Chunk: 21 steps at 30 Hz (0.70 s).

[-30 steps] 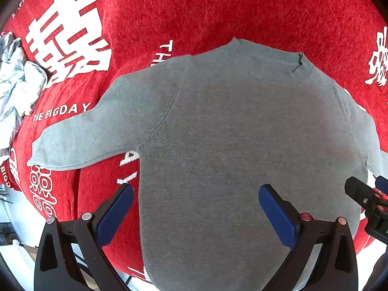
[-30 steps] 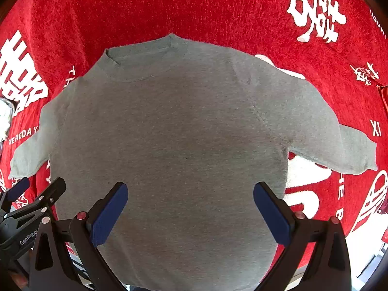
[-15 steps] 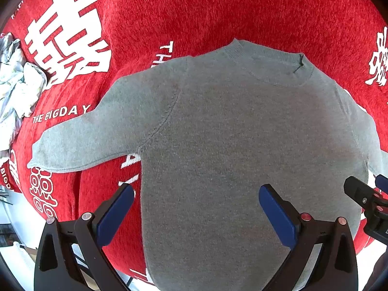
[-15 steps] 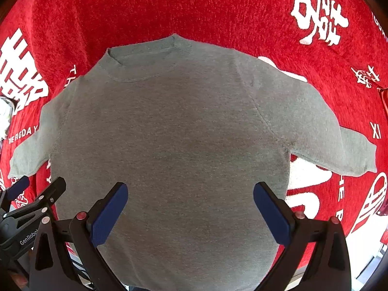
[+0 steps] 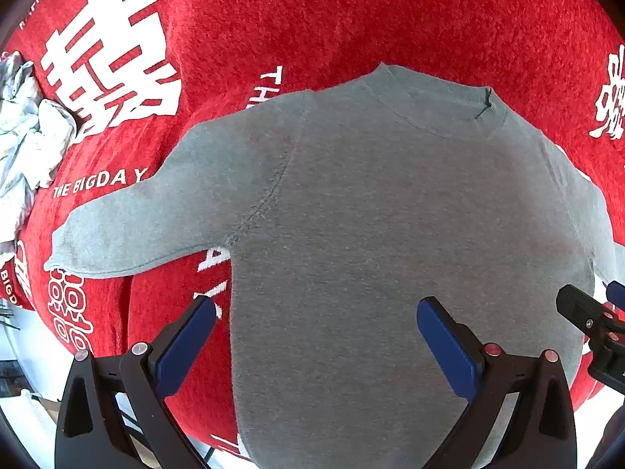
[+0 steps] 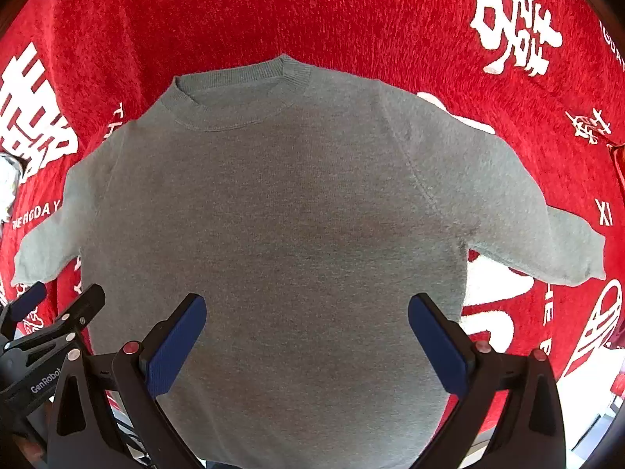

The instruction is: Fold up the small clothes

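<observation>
A small grey sweater (image 5: 371, 234) lies flat and spread out on a red cloth, collar away from me and both sleeves stretched sideways. It also shows in the right wrist view (image 6: 273, 215). My left gripper (image 5: 316, 324) is open and empty, hovering above the sweater's lower left side. My right gripper (image 6: 308, 324) is open and empty above the sweater's lower middle. The right gripper shows at the right edge of the left wrist view (image 5: 593, 320); the left gripper shows at the lower left of the right wrist view (image 6: 50, 320).
The red cloth (image 5: 312, 19) with white characters and lettering covers the surface. A crumpled pile of pale clothes (image 5: 23, 136) lies at the far left. The cloth's near edge and pale floor show at the bottom corners.
The sweater sits slightly lower and nearer in both views; both grippers have edged a little forward over it. Both jaws stay open.
</observation>
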Tool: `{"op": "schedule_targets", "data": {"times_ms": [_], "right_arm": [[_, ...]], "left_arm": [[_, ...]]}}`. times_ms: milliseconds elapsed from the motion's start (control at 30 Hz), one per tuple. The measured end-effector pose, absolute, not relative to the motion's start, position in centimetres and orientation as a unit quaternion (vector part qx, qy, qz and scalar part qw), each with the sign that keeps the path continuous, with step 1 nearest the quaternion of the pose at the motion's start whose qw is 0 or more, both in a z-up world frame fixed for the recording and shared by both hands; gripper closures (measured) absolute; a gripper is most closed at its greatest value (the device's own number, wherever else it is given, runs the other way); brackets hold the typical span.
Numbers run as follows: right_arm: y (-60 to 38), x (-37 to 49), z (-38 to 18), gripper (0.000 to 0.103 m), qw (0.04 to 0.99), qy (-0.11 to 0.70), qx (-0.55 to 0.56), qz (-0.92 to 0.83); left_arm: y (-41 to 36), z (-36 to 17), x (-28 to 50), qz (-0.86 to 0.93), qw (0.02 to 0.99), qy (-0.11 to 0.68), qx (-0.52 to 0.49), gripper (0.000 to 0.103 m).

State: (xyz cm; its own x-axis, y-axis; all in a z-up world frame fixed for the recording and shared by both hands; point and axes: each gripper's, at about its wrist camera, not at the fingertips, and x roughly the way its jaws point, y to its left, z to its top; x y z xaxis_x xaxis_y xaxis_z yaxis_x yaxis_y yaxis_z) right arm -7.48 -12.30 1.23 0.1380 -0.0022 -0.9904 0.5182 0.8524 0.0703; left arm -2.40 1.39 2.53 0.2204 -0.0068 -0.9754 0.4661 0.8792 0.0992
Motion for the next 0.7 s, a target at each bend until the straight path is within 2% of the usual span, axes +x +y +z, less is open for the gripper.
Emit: {"op": "schedule_targets", "data": {"times_ms": [467, 700], "right_arm": [[-12.0, -7.4, 1.5, 0.0, 0.727, 0.631, 0.203, -0.18], [-11.0, -7.0, 2.0, 0.0, 0.746, 0.609, 0.226, -0.145]], "left_arm": [[2.2, 2.5, -2.1, -0.159, 0.758, 0.608, 0.177, 0.0], [5.4, 2.3, -0.6, -0.16, 0.766, 0.613, 0.107, 0.0]]}}
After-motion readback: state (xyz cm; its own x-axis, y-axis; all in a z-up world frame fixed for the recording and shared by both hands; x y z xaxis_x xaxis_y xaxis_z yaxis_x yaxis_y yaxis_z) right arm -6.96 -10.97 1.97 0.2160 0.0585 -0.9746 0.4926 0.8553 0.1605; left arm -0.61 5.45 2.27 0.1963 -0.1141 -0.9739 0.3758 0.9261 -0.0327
